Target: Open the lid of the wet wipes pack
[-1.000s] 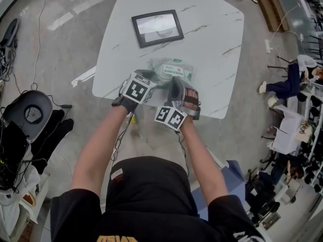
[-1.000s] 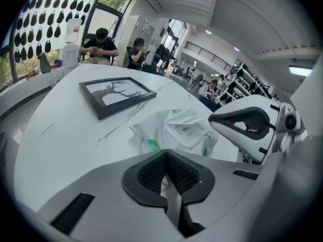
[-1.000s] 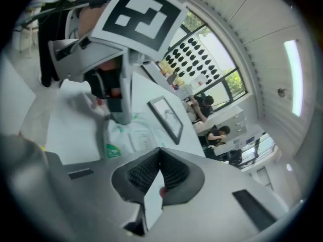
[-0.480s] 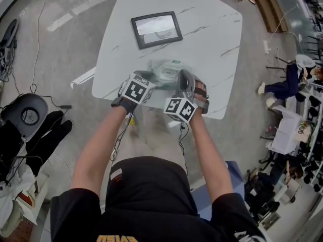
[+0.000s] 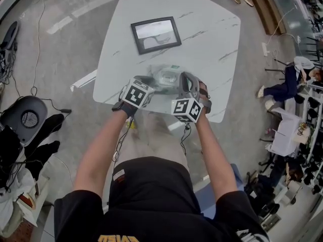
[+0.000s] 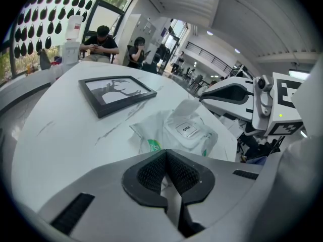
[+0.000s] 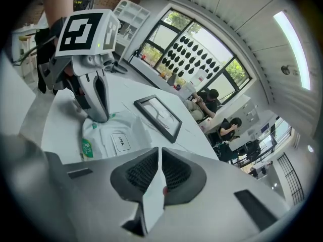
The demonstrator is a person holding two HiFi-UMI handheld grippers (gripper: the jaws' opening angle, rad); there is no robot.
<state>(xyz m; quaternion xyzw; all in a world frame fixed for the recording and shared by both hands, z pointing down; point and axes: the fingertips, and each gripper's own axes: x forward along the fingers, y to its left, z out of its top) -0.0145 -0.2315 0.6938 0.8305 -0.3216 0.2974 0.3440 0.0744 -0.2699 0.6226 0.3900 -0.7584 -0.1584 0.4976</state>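
Note:
The white wet wipes pack lies near the table's front edge. My left gripper is shut on the pack's near left edge; crinkled film sits between its pads. In the left gripper view the lid stands raised behind the OPEN sticker, reaching up to my right gripper. My right gripper has a white flap of the lid pinched between its pads. Its jaws have just been opening a little, with the flap still between them. The pack lies below, held by the left gripper.
A black picture frame lies farther back on the white marble table. The table's front edge is right under my hands. People sit at desks in the background, and cables and bags lie on the floor at left.
My right gripper has shifted to the right and slightly up and rolled a little. The left gripper has stayed on the pack's edge.

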